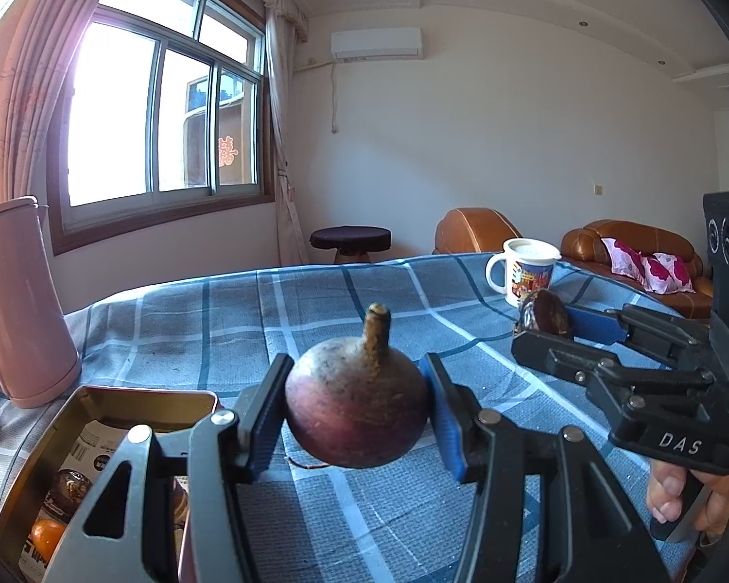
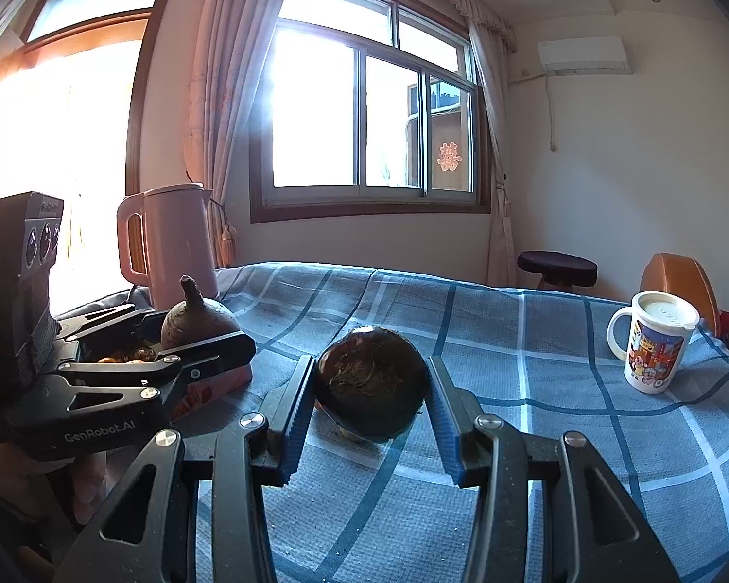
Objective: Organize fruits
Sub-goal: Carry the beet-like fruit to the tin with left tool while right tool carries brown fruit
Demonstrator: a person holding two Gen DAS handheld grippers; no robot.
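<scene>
My left gripper [image 1: 357, 418] is shut on a round purple-brown fruit with a stubby stem [image 1: 357, 408], held stem-up over the blue checked cloth. An open metal tin [image 1: 136, 396] lies just left of it, with an orange [image 1: 46, 537] and a dark round fruit [image 1: 70, 486] inside. My right gripper [image 2: 372, 408] is shut on a dark brown round fruit [image 2: 372, 384] near the middle of the table. Each view shows the other gripper too: the right gripper [image 1: 549, 325] at the right, the left gripper [image 2: 189, 335] over the tin at the left.
A pink kettle [image 1: 19, 306] stands at the table's left edge behind the tin. A lidded cartoon mug [image 2: 656, 345] stands at the far right of the cloth. A person's hand [image 1: 675, 490] holds the right gripper's handle. A stool and brown sofas lie beyond the table.
</scene>
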